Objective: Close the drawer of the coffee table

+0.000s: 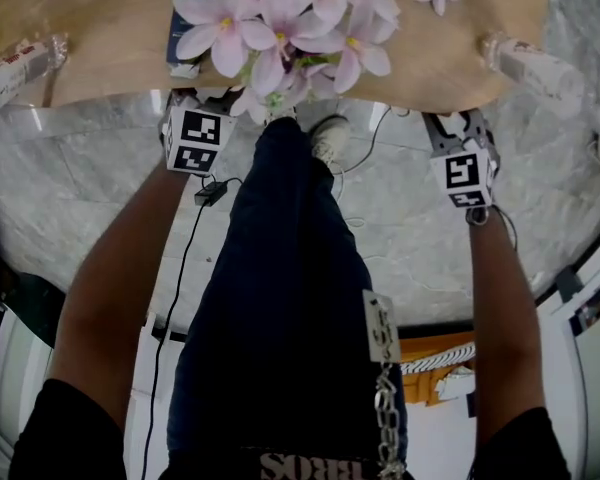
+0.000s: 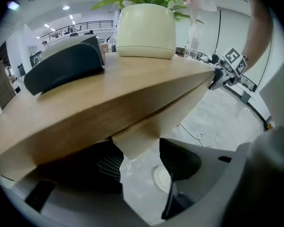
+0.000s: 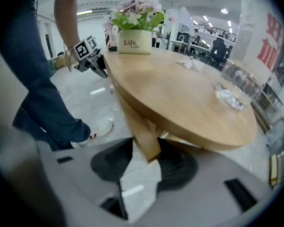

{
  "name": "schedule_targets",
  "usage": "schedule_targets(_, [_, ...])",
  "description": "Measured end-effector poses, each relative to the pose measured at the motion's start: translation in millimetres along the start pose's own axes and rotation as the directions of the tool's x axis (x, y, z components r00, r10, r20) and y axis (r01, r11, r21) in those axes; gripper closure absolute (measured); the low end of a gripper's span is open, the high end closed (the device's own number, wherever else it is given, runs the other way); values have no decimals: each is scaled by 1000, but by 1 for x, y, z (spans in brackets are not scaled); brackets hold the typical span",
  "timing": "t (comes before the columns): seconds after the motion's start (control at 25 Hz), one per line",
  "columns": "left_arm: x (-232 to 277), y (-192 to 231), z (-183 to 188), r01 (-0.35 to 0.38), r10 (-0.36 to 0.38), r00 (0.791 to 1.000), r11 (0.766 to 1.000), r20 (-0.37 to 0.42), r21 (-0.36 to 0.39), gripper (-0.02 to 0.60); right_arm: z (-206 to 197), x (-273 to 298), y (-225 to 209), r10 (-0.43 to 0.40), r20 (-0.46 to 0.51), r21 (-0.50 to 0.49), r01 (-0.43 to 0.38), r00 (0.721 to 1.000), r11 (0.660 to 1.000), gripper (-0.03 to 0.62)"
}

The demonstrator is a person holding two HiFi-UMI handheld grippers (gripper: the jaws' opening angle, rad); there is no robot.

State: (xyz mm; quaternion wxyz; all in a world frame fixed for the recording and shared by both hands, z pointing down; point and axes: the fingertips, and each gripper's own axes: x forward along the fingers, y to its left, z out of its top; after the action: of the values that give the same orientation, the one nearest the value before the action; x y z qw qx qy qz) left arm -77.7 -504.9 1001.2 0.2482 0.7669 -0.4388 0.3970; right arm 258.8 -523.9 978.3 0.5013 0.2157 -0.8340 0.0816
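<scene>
The round wooden coffee table (image 1: 100, 38) fills the top of the head view, and the drawer sits under its near edge. My left gripper (image 1: 195, 133) and right gripper (image 1: 463, 163) both reach under that edge, so their tips are hidden there. In the left gripper view my left gripper (image 2: 139, 157) stands open with a corner of the drawer's wooden panel (image 2: 142, 134) between the pads. In the right gripper view my right gripper (image 3: 144, 160) is shut on the slanted wooden drawer panel (image 3: 139, 126), which fills the gap between its jaws.
A pot of pink flowers (image 1: 280, 23) and a dark case (image 2: 61, 67) stand on the table, with a bottle at each side (image 1: 20, 63) (image 1: 535, 68) and a glass dish (image 3: 229, 96). The person's leg (image 1: 280, 268) stands between the grippers, and a cable (image 1: 185, 268) lies on the marble floor.
</scene>
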Motion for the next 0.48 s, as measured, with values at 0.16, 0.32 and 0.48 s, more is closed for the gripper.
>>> schedule_targets(0.16, [0,1,0,-2,2,1000,1000,-10,-8,324,0,1,-2,-8,-16,-2,7,1000,1000,424])
schedule_targets(0.32, [-8,-9,-18,-2,5,998,999,-63,41,351,-9,-3,13,18,-64,-22,-20,998,1000,431])
schedule_targets(0.48, [-24,-28,-43,12,-10,995,1000,-100,25,353,-24,-14,46,43,-95,-9,-44,995,999,436])
